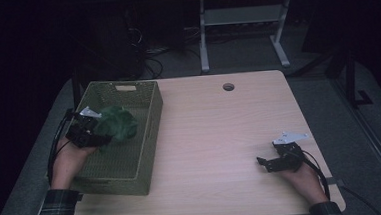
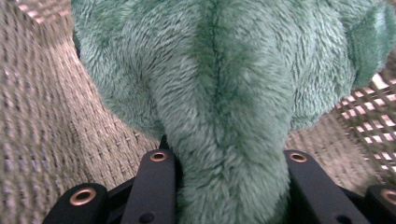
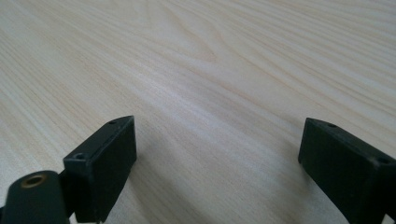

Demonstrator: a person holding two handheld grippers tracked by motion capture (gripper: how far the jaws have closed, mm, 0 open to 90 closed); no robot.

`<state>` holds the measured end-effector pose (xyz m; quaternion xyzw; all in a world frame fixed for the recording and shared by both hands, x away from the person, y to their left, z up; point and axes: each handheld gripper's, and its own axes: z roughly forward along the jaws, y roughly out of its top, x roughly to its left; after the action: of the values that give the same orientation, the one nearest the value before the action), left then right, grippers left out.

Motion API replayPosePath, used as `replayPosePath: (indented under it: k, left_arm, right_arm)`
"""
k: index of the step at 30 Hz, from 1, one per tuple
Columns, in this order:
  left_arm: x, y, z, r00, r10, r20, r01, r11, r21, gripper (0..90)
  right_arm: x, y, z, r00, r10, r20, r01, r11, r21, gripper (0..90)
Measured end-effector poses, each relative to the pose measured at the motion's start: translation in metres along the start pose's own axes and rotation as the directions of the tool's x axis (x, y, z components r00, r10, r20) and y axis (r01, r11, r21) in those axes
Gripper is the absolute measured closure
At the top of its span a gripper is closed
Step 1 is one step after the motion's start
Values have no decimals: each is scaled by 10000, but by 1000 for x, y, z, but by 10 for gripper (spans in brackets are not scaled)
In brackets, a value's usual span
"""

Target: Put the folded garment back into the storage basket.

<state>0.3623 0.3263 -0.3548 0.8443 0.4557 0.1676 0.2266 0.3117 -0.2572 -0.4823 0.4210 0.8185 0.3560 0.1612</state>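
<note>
Left tool (image 1: pixel 96 135) grips a fuzzy green plush toy (image 1: pixel 117 123) over the olive woven basket (image 1: pixel 147 135).
Basket floor lies directly beneath, at the bench's left edge; right tool (image 1: pixel 263 163) rests open.

A lab or office workroom is suggested. A pale wood-grain bench (image 1: pixel 215 136) with a round cable hole (image 1: pixel 228 87) near its far edge is seen at the centre of the high view. Grey carpet (image 1: pixel 245 59) is laid beneath it. A second desk on a white metal frame (image 1: pixel 203 36) is placed at the upper centre of the frame, and loose black cables (image 1: pixel 148 57) are left on the floor at the upper left. The surroundings are kept dark.
</note>
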Motion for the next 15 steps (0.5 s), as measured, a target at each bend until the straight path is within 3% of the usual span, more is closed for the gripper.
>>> replayPosePath:
  k: [7, 15]
  left_arm:
    - [4, -7, 27, 9998, 47, 213, -58, 9987, 512, 681]
    - [3, -11, 46, 9989, 53, 471, -100, 9949, 1001, 678]
  right_arm:
    - [0, 0, 0, 10000, -14, -6, 14, 10000, -10, 108]
    - [0, 0, 0, 10000, -17, -5, 17, 10000, -12, 108]
